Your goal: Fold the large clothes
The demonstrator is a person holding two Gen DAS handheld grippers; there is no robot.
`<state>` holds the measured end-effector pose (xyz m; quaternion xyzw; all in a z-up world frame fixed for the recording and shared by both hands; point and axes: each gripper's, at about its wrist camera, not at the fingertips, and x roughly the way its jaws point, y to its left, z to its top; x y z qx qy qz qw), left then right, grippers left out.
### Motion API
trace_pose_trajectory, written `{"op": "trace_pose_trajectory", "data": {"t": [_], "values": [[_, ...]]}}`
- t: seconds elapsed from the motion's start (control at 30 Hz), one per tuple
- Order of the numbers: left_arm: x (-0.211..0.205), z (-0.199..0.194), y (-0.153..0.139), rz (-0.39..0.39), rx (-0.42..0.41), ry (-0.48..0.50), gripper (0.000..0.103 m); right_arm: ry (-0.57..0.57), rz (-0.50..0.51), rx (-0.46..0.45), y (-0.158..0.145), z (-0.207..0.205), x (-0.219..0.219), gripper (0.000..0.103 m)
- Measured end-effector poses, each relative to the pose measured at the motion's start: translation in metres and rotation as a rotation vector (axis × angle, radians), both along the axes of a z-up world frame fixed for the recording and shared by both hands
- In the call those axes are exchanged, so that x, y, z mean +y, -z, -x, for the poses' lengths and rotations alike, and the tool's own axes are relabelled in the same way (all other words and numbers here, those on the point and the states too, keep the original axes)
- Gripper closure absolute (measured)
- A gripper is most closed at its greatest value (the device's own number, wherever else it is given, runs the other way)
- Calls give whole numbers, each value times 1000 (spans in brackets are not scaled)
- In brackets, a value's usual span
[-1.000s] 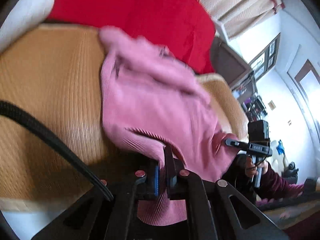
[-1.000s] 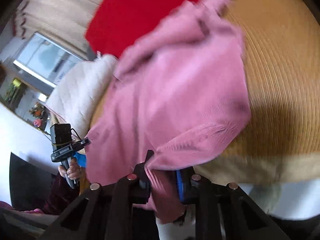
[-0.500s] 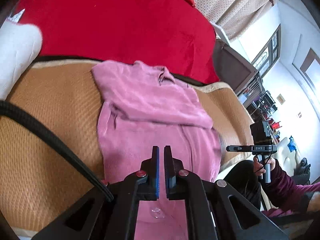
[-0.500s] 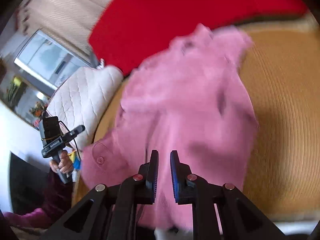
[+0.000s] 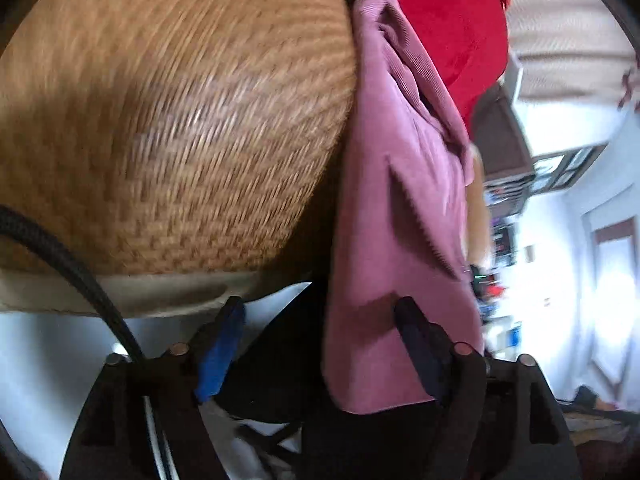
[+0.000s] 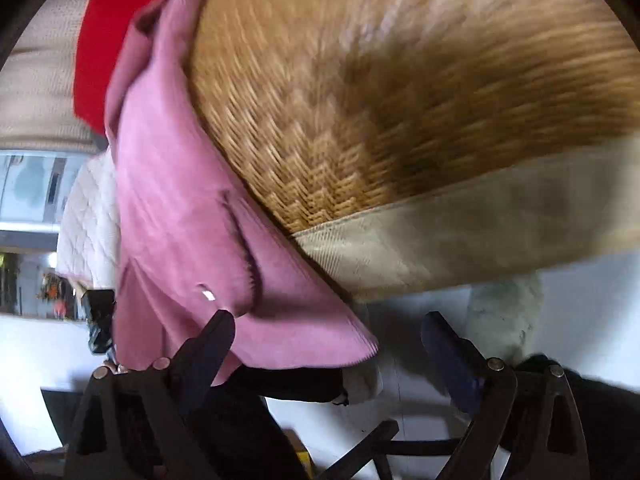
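Observation:
The pink knit garment (image 5: 384,208) lies on the woven mat (image 5: 168,128), and its hem hangs over the mat's front edge. My left gripper (image 5: 320,332) sits low at that edge with its jaws opening wide. The hem hangs between them against the right finger (image 5: 416,340), and the pads do not press it. In the right wrist view the pink garment (image 6: 180,220) drapes down on the left. My right gripper (image 6: 326,340) is also opening, with the hem corner between its jaws by the left finger (image 6: 208,344) and ungripped.
A red cover (image 5: 452,20) lies behind the mat, whose beige border (image 6: 460,232) runs along the front. A white quilted cushion (image 6: 88,220) sits at the left. A black cable (image 5: 72,264) crosses the left wrist view. Room furniture (image 5: 504,140) shows at the right.
A second ago both grippers were shut on the pink hem. Both have since sunk to the mat's front edge and rolled, their jaws have spread wide, and the hem now hangs loose.

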<state>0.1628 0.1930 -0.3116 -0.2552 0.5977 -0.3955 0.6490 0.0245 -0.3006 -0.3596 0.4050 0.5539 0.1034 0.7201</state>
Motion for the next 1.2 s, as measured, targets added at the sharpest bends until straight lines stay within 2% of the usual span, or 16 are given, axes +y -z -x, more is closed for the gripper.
{"op": "trace_pose_trajectory", "data": {"t": [0.1,0.23,0.33,0.37,0.4,0.43,0.5,0.57,0.6,0.63,0.67,0.73,0.9,1.0,1.2], "values": [[2,3,3,148,-4,-12,19,-55,-35,-3,10,-15,15,7],[-6,9,-7,272,-44,28,19,-111,-68,-152,-15,-14,31,9],[-17,13,-14,315,-81,68,19,-136,-102,-181,-24,-12,39,28],[-20,13,-16,335,-88,76,19,-144,-99,-191,-27,-13,43,42],[-22,12,-17,354,-92,77,19,-156,-87,-202,-29,-15,47,61],[-25,10,-19,364,-95,72,20,-167,-70,-205,-32,-14,48,68],[-29,6,-24,377,-111,74,27,-168,-49,-218,-42,-12,56,71],[-36,-3,-32,331,-120,98,63,-166,-33,-249,-54,-9,59,78],[-40,-3,-33,297,-124,112,66,-164,-21,-277,-61,-7,62,85],[-42,-4,-34,281,-127,116,75,-156,-6,-313,-73,-5,65,87],[-42,-5,-34,271,-132,115,89,-151,1,-328,-79,-3,67,87],[-37,-7,-42,262,-152,92,93,-142,33,-373,-98,-5,71,89],[-27,-5,-86,267,-291,25,96,-117,82,-449,-138,-9,74,92],[-29,-15,-105,234,-307,-6,97,-110,106,-515,-164,-20,71,92],[-40,-52,-151,180,-334,-75,97,-64,129,-614,-207,-33,34,93]]}}
